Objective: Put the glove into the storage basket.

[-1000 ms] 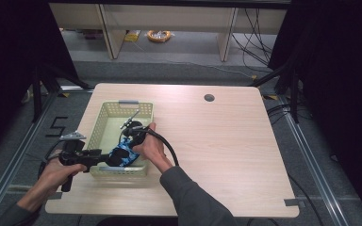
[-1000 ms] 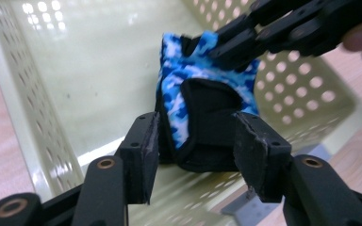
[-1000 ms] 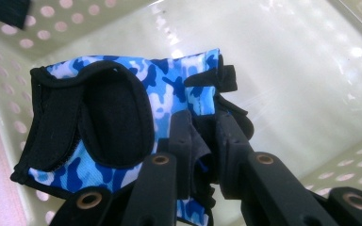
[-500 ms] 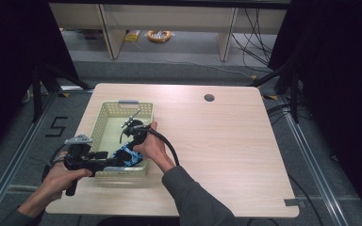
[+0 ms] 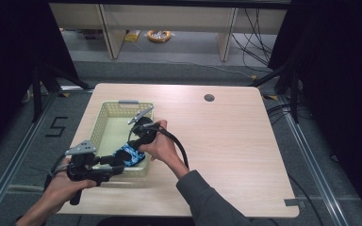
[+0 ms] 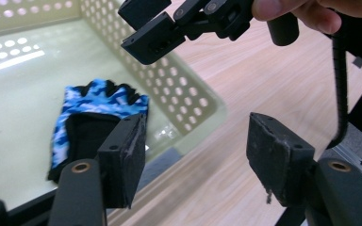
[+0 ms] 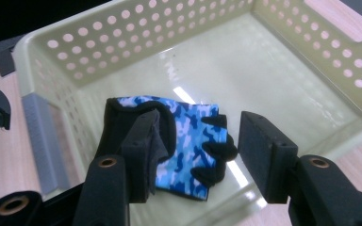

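A blue camouflage fingerless glove (image 7: 184, 136) with black trim lies flat on the floor of a pale yellow perforated basket (image 7: 122, 33), near its front right corner. My right gripper (image 7: 198, 146) hovers just above the glove, jaws open with nothing between them. In the high view the right gripper (image 5: 135, 147) points down into the basket (image 5: 104, 117) over the glove (image 5: 131, 156). My left gripper (image 6: 198, 150) is open and empty at the basket's near corner, just outside the wall (image 6: 179, 89). From there the glove (image 6: 94, 108) lies ahead to the left. In the high view the left gripper (image 5: 121, 164) is at the basket's front edge.
The basket sits on the left part of a light wooden table (image 5: 226, 141). A small round hole (image 5: 209, 98) is near the table's far edge. A grey handle (image 7: 40, 136) is on the basket's end wall. The right gripper's black cable (image 5: 179, 146) loops over the table.
The left gripper has edged slightly right towards the basket's near corner. The right gripper stays over the glove, which has not moved.
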`<state>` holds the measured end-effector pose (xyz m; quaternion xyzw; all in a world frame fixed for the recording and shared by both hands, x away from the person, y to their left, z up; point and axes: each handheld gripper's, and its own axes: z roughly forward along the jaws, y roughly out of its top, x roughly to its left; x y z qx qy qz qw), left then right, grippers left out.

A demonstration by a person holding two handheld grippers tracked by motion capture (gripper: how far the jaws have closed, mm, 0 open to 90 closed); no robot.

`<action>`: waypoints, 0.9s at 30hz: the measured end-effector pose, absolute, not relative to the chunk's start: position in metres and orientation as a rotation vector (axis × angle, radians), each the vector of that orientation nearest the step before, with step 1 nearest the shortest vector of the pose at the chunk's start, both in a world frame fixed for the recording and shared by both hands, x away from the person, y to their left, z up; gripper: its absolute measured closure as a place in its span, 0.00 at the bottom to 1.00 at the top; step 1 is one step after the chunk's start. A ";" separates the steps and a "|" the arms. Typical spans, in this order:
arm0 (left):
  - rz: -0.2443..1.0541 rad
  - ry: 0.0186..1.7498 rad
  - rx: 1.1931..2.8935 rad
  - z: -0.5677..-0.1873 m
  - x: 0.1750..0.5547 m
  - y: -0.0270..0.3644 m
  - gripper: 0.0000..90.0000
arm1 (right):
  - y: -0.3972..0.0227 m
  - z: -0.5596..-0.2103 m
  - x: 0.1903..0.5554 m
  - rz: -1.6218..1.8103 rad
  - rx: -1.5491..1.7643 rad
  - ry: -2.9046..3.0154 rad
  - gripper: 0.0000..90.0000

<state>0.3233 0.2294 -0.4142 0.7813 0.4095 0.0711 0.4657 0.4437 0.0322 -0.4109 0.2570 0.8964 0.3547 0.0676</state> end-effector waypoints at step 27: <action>0.170 0.935 1.897 -0.422 0.314 0.177 0.30 | -0.076 -0.399 0.399 1.242 0.892 2.574 0.44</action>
